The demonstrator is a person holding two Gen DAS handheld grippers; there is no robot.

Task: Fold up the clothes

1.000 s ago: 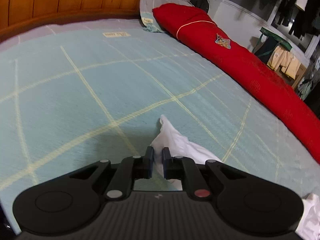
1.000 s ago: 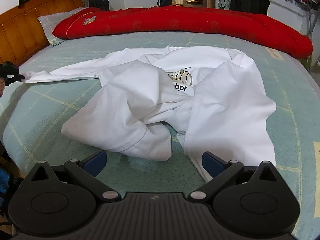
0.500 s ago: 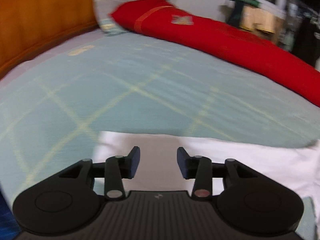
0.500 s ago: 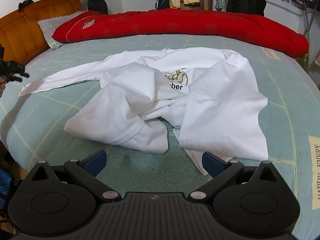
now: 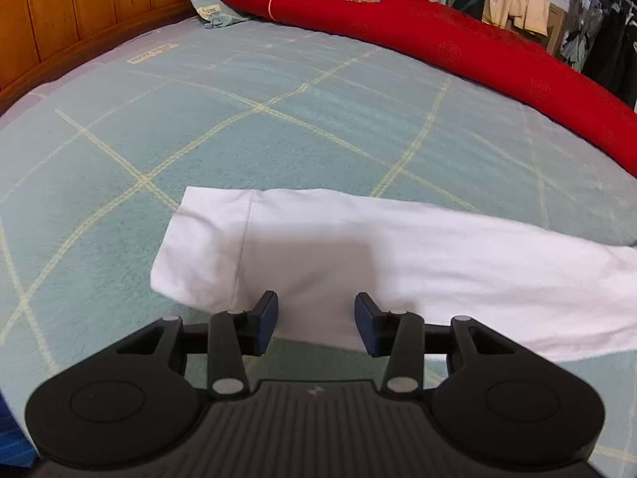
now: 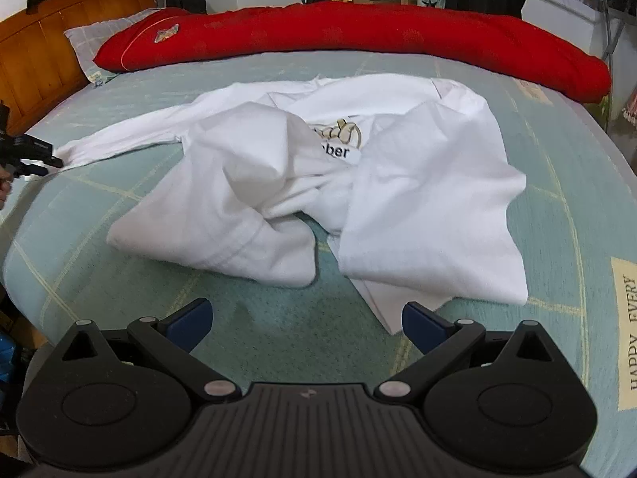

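A white long-sleeved shirt (image 6: 418, 183) with a printed chest logo lies crumpled on the bed. Its body is bunched and folded over itself. One sleeve (image 5: 358, 255) stretches flat to the left across the bed. My left gripper (image 5: 316, 320) is open and empty, with its fingers just above the sleeve's near edge close to the cuff. It also shows in the right wrist view (image 6: 36, 155) at the sleeve's end. My right gripper (image 6: 304, 324) is wide open and empty, in front of the shirt's lower hem.
The bed has a pale green blanket (image 5: 278, 127) with yellow lines. A long red duvet roll (image 6: 358, 36) lies along the far side. A wooden headboard (image 5: 79, 12) and a pillow (image 6: 91, 40) stand at the head. Clothes hang behind the bed.
My left gripper opened and let go of the sleeve end, which now lies flat on the bed. The right gripper moved slightly closer to the shirt and stayed open.
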